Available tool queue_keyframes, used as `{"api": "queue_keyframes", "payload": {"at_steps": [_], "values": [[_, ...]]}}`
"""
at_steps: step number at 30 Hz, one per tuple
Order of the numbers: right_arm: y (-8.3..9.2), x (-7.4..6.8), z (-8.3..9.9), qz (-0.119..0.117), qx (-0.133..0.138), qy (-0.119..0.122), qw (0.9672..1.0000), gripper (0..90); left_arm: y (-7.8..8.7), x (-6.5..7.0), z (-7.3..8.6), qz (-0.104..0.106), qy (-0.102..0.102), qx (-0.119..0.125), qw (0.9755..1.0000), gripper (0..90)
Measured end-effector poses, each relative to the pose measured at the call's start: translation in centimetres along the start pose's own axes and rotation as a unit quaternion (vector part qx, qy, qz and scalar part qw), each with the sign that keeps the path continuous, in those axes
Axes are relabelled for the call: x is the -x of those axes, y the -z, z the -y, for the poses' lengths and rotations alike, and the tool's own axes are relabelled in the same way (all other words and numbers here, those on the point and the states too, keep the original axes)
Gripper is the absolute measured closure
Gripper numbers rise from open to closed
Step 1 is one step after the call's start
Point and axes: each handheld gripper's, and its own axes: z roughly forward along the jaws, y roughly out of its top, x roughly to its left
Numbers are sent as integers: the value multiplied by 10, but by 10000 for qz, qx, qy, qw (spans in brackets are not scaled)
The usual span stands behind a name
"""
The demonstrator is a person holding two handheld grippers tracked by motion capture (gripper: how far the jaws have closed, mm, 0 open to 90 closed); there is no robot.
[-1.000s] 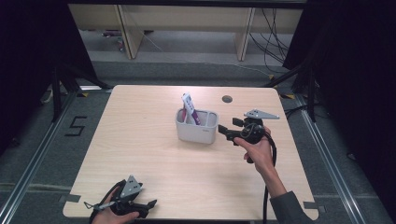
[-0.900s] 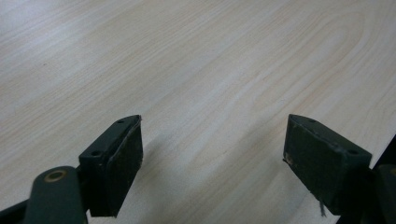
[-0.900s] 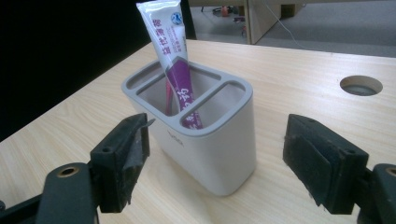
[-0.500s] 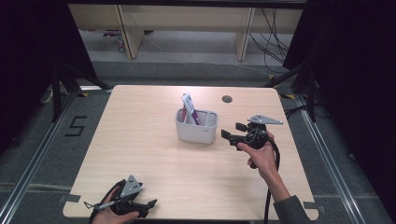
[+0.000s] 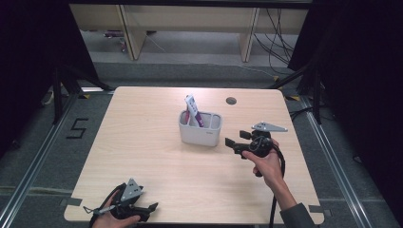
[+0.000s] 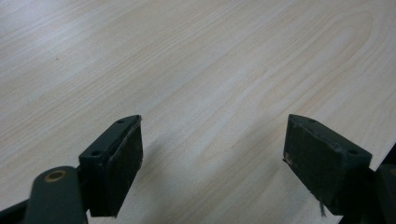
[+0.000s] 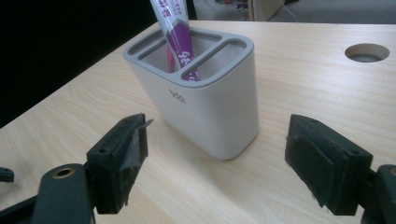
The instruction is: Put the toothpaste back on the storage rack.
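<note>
A white holder (image 5: pixel 200 129) with a grey rim stands upright in the middle of the table. A purple and white tube (image 5: pixel 193 109) leans in its compartments. My right gripper (image 5: pixel 236 140) is open just right of the holder, pointing at it, with nothing between its jaws. In the right gripper view the holder (image 7: pixel 210 107) and the tube (image 7: pixel 175 32) sit close ahead of the open right gripper (image 7: pixel 215 161). My left gripper (image 5: pixel 147 211) rests at the table's near left edge. It is open over bare wood in the left gripper view (image 6: pixel 212 154).
The light wooden table (image 5: pixel 142 142) has a round cable hole (image 5: pixel 231 100) behind the holder, also seen as the hole (image 7: pixel 367 52) in the right gripper view. Dark drapes and metal frame rails surround the table. Shelving stands beyond the far edge.
My right gripper has drawn back a little from the holder toward the near edge, still open. The left gripper has stayed put.
</note>
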Motion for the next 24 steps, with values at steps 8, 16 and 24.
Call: {"api": "queue_keyframes", "payload": {"at_steps": [8,16,24], "values": [[1,0,5,12,-65,207,9998,212,0,0,0,-5,-24,7,10000,193],[7,-3,11,8,-84,233,9997,210,-1,4,0,-19,190,191,9996,193],[15,-3,23,52,-122,281,9995,208,-1,3,1,11,83,148,9999,193]]}}
